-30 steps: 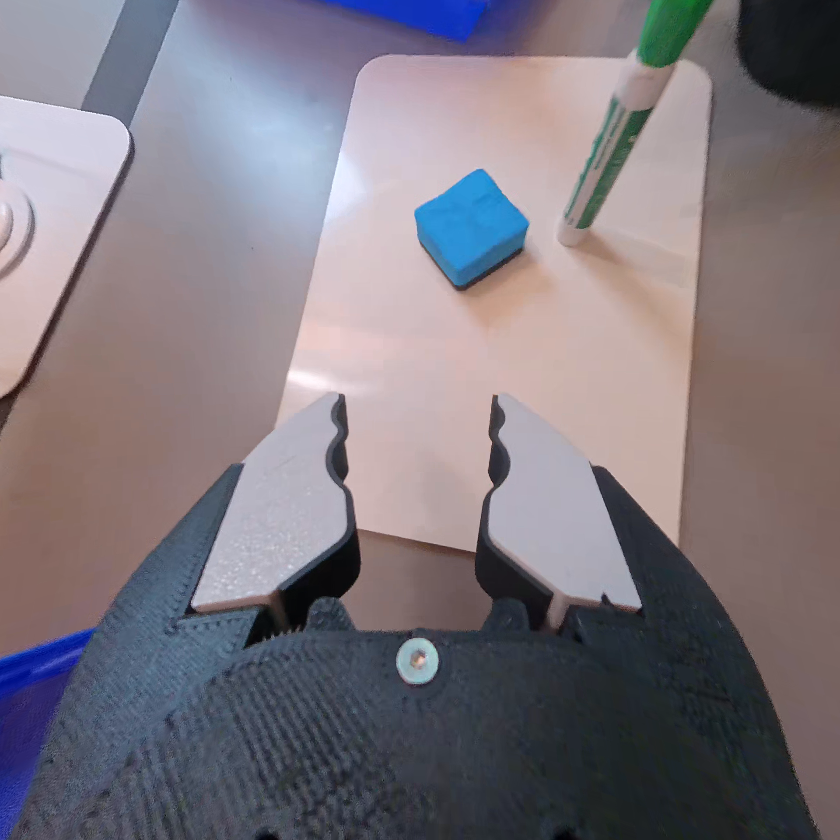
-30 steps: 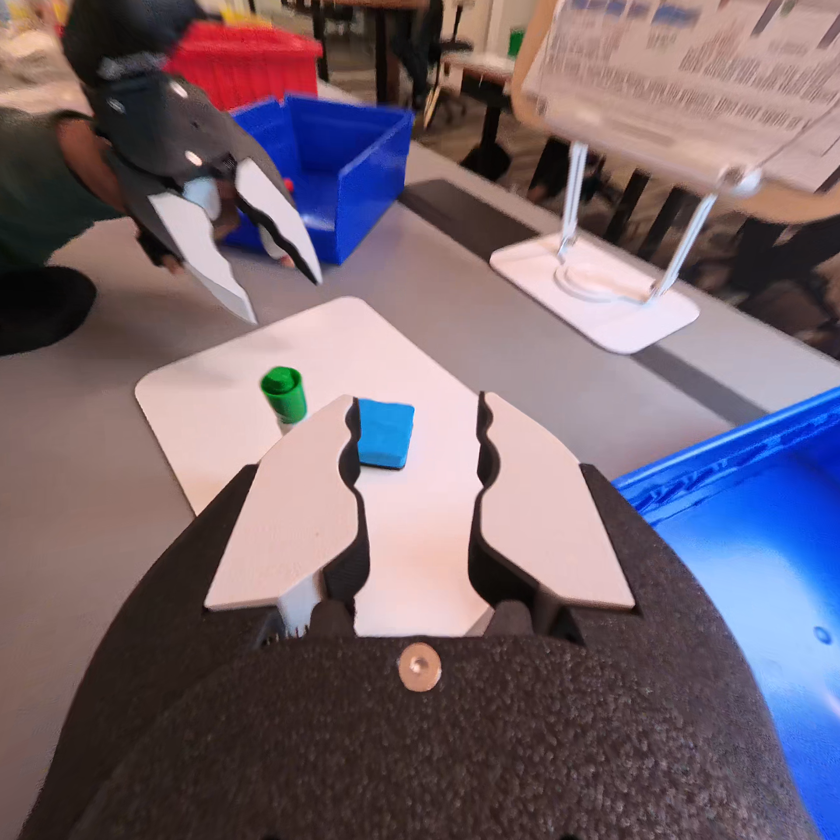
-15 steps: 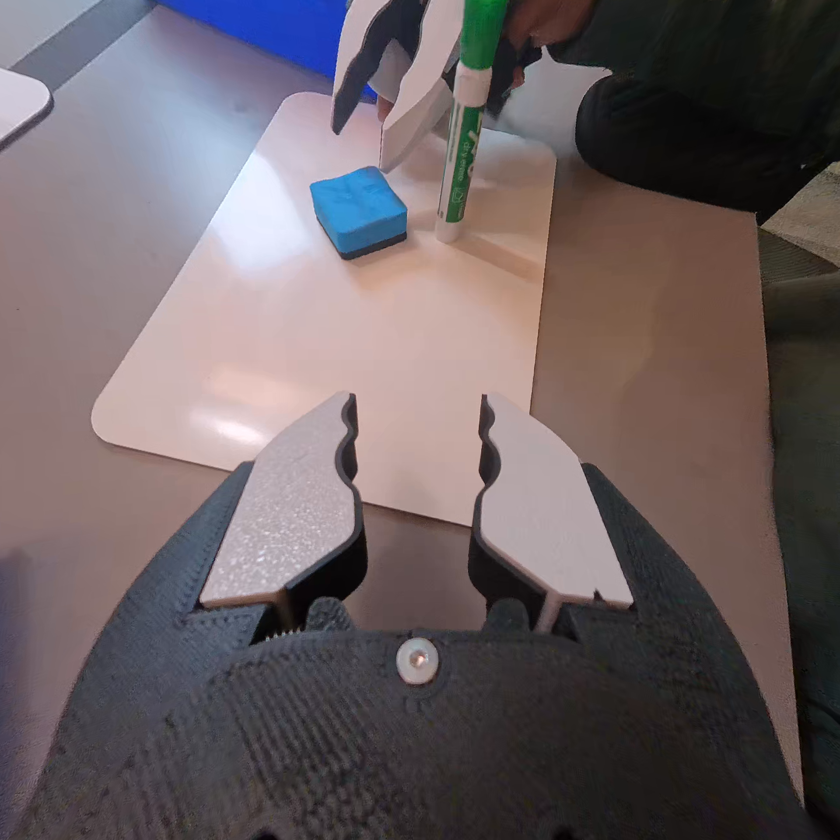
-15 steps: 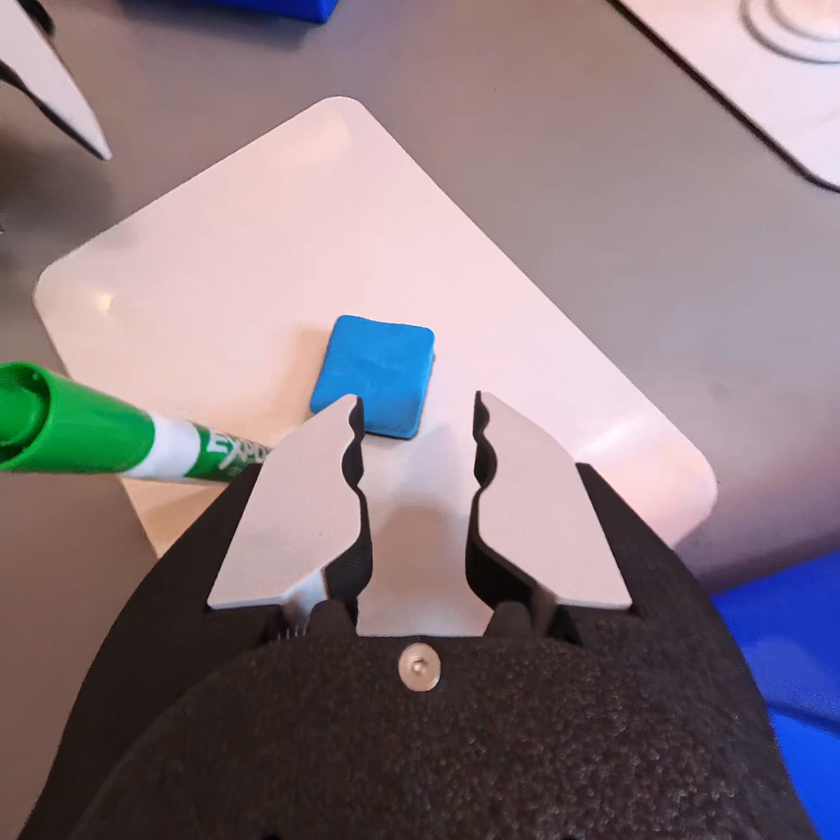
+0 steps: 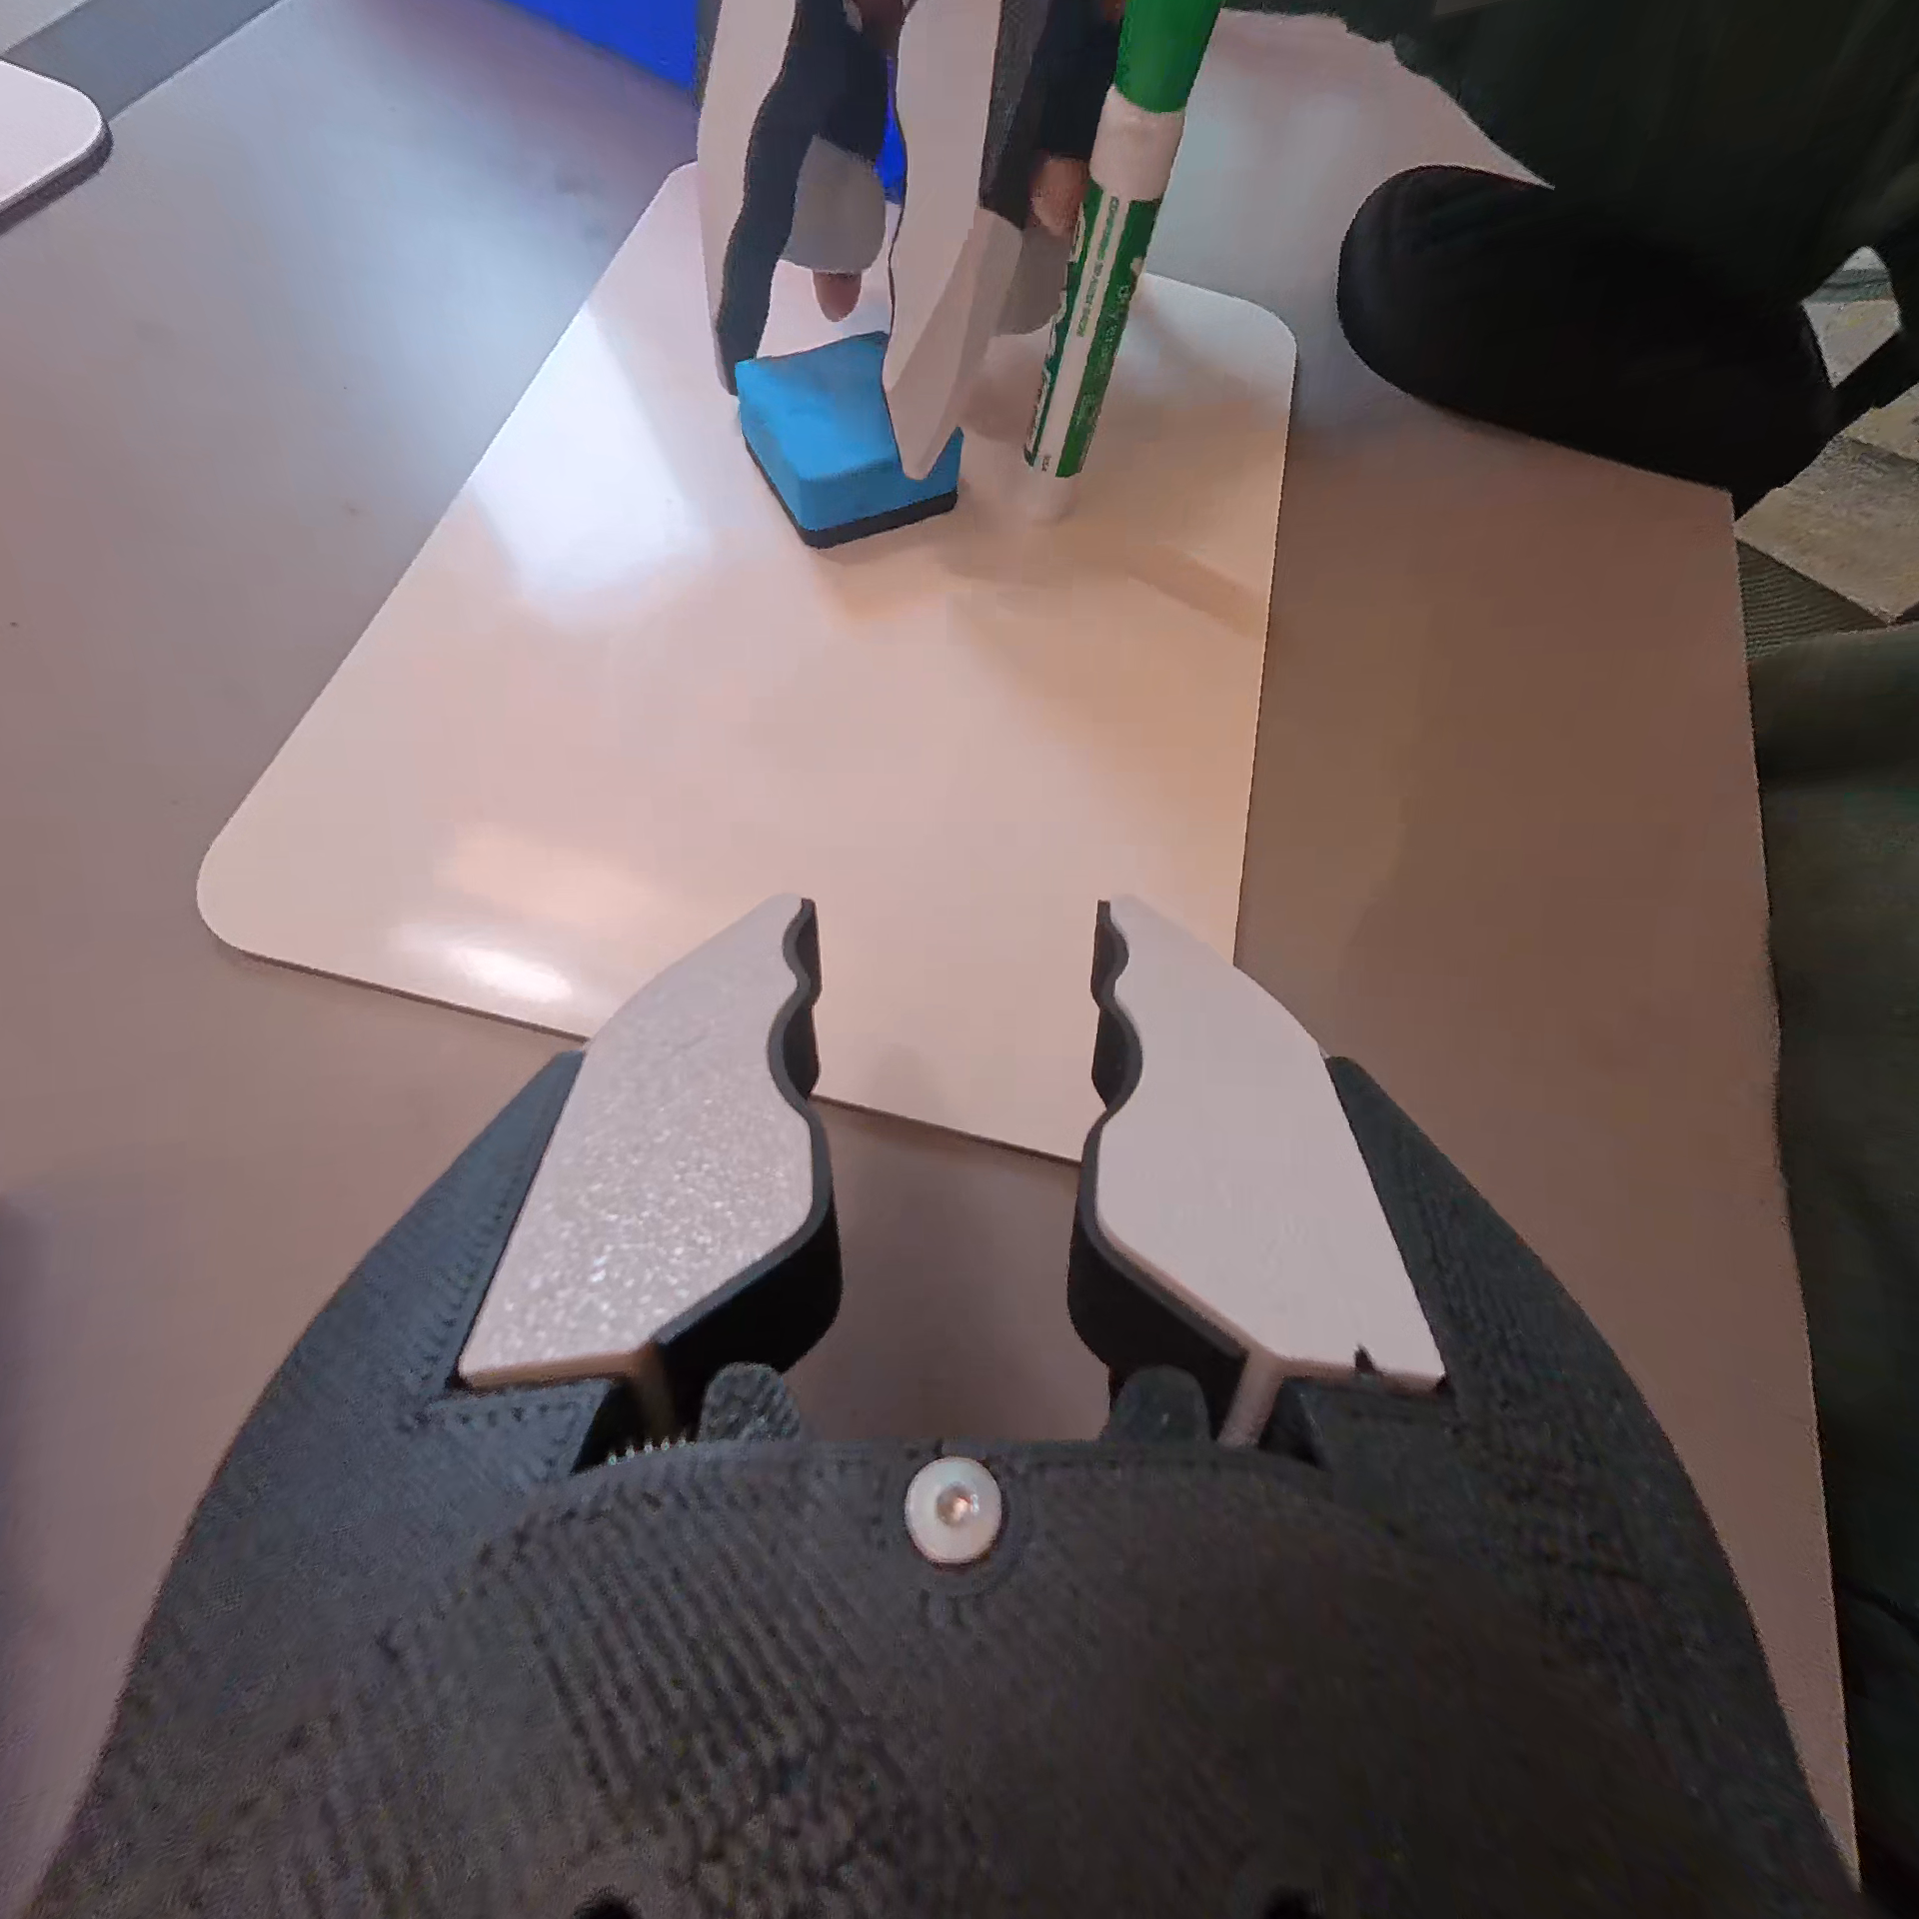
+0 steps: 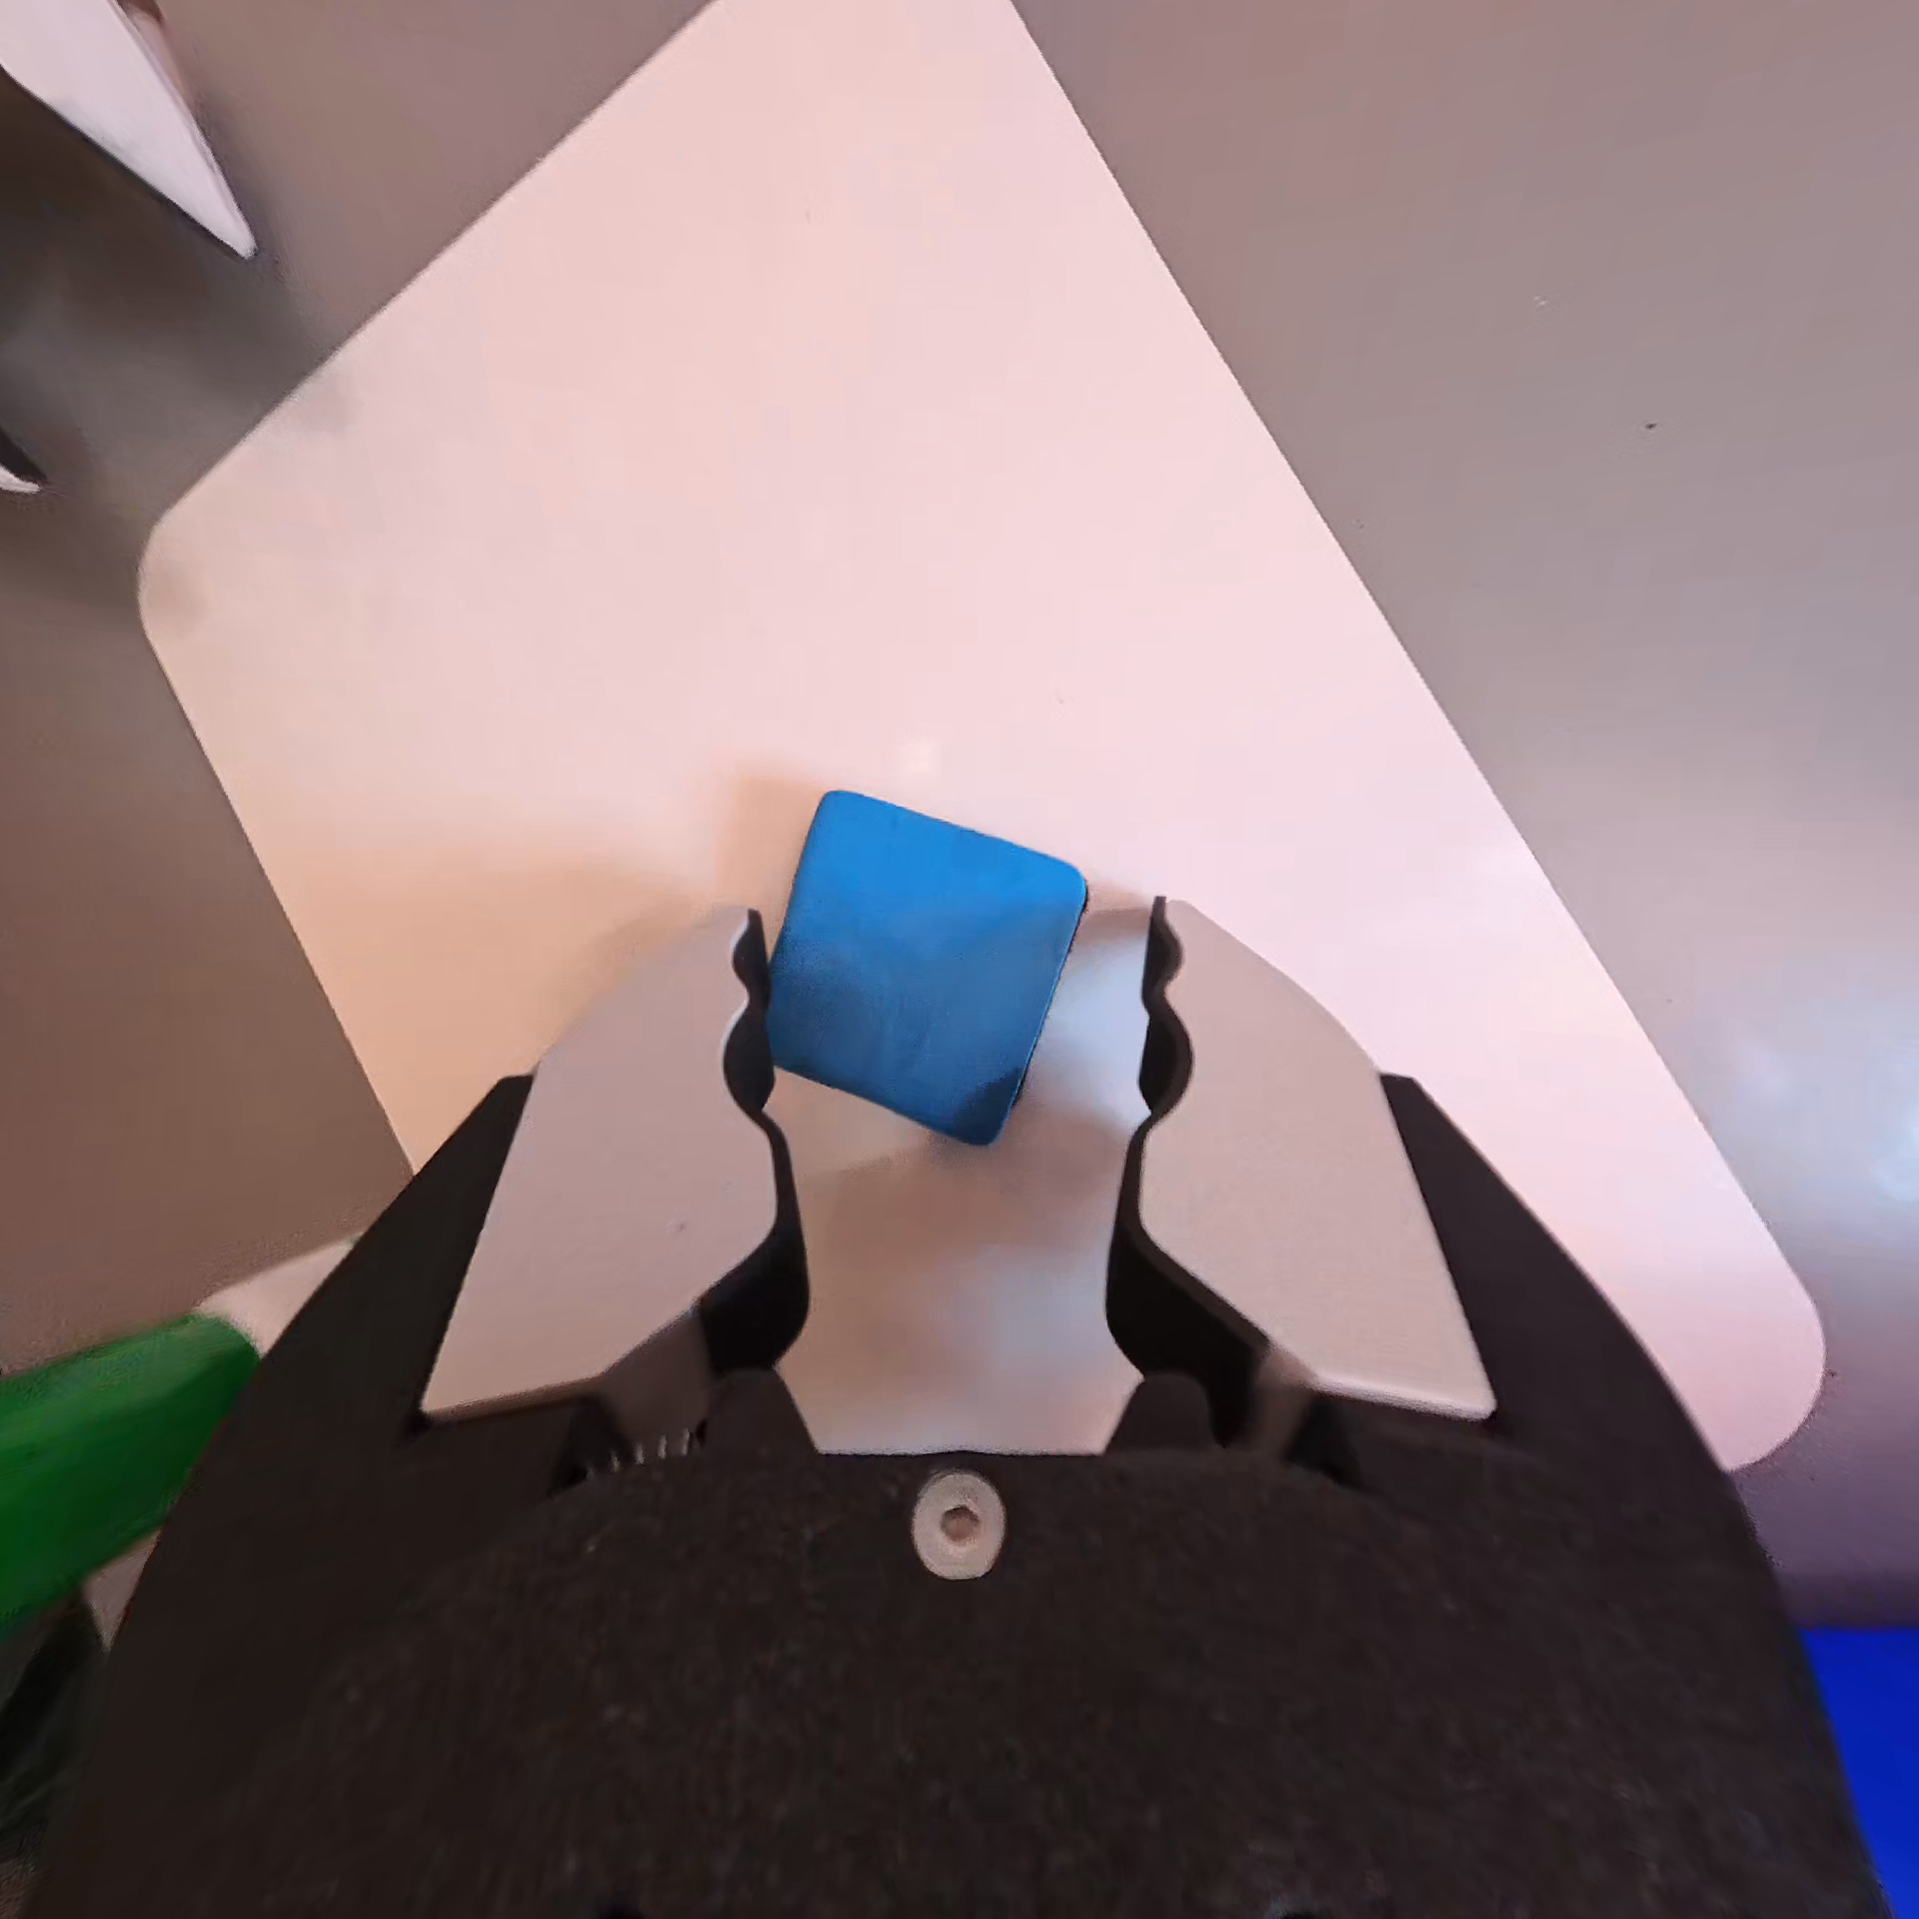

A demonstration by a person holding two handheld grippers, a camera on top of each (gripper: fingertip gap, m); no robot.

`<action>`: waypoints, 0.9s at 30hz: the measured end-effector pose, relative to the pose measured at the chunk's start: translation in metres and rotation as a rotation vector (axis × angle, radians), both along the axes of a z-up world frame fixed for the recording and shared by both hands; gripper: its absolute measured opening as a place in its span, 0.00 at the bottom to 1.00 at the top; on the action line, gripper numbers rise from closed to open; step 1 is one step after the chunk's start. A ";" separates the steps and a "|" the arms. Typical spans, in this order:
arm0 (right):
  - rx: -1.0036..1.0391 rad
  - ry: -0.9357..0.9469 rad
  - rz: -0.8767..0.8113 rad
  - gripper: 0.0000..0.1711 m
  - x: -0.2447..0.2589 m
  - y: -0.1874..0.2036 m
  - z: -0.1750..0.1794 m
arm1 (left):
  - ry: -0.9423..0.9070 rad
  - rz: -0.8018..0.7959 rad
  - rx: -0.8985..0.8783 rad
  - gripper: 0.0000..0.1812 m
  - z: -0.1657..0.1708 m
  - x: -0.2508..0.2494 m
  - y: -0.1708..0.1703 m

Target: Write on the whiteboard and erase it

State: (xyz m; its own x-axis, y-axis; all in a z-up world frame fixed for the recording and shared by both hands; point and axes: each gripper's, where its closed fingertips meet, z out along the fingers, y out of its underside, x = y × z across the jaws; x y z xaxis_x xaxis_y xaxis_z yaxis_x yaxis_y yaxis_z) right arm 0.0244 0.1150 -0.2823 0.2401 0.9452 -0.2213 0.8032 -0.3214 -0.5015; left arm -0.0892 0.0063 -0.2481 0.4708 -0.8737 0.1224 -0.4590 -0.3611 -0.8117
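Whiteboard (image 6: 935,498): flat white rounded-corner panel, glossy, lying on the grey-brown tabletop (image 5: 260,519); no marks are showing on it. Square blue foam eraser (image 6: 919,966) with dark underside is resting on the board, at 12 o'clock from the right gripper (image 6: 950,914), whose jaws are standing wide on either side of it, not yet closing. Judged light, soft, compressible; best pinched across its blue flanks. Green-and-white marker pen (image 5: 1090,312) is standing almost upright at 3 o'clock of the eraser, crowding that side. Left gripper (image 5: 955,914) is hovering open and empty over the board's near edge. Blue bin (image 5: 623,42) is sitting at 12 o'clock beyond.
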 end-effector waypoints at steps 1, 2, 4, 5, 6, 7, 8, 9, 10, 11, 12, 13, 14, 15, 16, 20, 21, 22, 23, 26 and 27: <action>0.007 -0.023 0.009 0.39 0.000 0.000 -0.002 | 0.001 0.001 -0.002 0.28 0.000 0.000 0.000; 0.021 -0.039 0.017 0.38 0.000 0.001 -0.003 | 0.002 0.002 -0.003 0.28 -0.001 -0.001 0.000; 0.047 -0.048 0.023 0.33 -0.001 0.004 -0.002 | 0.009 0.001 -0.001 0.28 -0.002 -0.001 0.000; 0.070 -0.053 0.014 0.33 0.000 0.009 -0.001 | 0.013 -0.001 0.000 0.28 -0.003 -0.001 0.000; 0.094 -0.061 -0.002 0.33 0.002 0.016 0.000 | 0.016 -0.002 -0.001 0.28 -0.004 -0.001 0.000; 0.112 -0.070 -0.025 0.33 0.005 0.024 0.000 | 0.017 -0.003 -0.002 0.28 -0.004 -0.001 -0.001; 0.132 -0.079 -0.059 0.33 0.009 0.033 0.001 | 0.018 -0.005 -0.003 0.27 -0.005 -0.001 -0.001; 0.153 -0.082 -0.101 0.32 0.012 0.044 0.003 | 0.019 -0.007 -0.002 0.27 -0.005 -0.001 -0.001; 0.176 -0.077 -0.157 0.32 0.015 0.057 0.005 | 0.020 -0.008 0.001 0.27 -0.005 -0.001 -0.001; 0.193 -0.065 -0.230 0.32 0.018 0.070 0.008 | 0.020 -0.009 0.003 0.27 -0.005 -0.001 -0.001; 0.205 -0.046 -0.303 0.32 0.019 0.083 0.012 | 0.019 -0.010 0.003 0.27 -0.006 -0.001 -0.001; 0.228 -0.027 -0.383 0.33 0.020 0.097 0.017 | 0.019 -0.010 0.002 0.27 -0.006 -0.001 -0.001; 0.265 -0.015 -0.457 0.33 0.023 0.111 0.020 | 0.018 -0.010 0.000 0.27 -0.007 -0.001 -0.001; 0.300 -0.009 -0.504 0.33 0.025 0.122 0.023 | 0.017 -0.010 -0.001 0.26 -0.007 -0.001 -0.001; 0.331 -0.013 -0.532 0.33 0.028 0.130 0.023 | 0.016 -0.011 -0.004 0.26 -0.008 -0.001 -0.001; 0.365 -0.037 -0.600 0.33 0.047 0.152 0.021 | 0.022 -0.018 -0.001 0.26 -0.009 -0.001 -0.003; 0.371 -0.046 -0.620 0.33 0.056 0.157 0.022 | 0.022 -0.021 0.003 0.26 -0.008 -0.001 -0.003; 0.370 -0.052 -0.639 0.33 0.065 0.162 0.022 | 0.019 -0.023 0.006 0.26 -0.008 -0.001 -0.003; 0.364 -0.058 -0.657 0.33 0.074 0.167 0.021 | 0.015 -0.024 0.007 0.26 -0.007 -0.001 -0.003; 0.342 -0.080 -0.704 0.33 0.101 0.179 0.015 | 0.004 -0.023 0.002 0.26 -0.006 -0.001 -0.002; 0.324 -0.083 -0.713 0.33 0.107 0.181 0.012 | 0.004 -0.022 0.000 0.26 -0.007 -0.001 -0.002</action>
